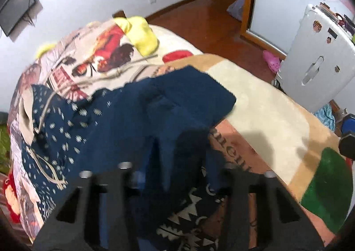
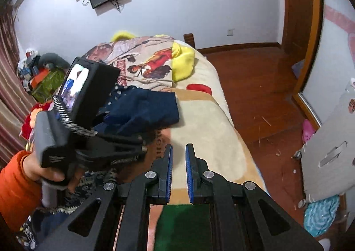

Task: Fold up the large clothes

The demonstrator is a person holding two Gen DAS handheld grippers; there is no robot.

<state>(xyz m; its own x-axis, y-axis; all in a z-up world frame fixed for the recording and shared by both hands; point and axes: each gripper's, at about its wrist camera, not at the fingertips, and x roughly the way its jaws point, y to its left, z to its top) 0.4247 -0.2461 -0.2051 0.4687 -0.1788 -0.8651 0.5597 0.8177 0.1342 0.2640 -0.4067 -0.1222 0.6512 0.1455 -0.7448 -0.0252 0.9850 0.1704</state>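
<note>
Navy garment (image 1: 137, 117) hangs bunched from the left gripper (image 1: 177, 175), clamped on its fabric to lift a fold over the bed's (image 2: 213, 122) edge, while the right gripper (image 2: 178, 153) waits slightly parted and empty.

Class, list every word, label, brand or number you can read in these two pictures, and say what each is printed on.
None reads in full.
Dark lettering on the tan and cream bed blanket: partly covered, unreadable.
Red lettering on the cartoon-print quilt: blurred.
Round stickers on the white hard-shell suitcase: too small.
</note>
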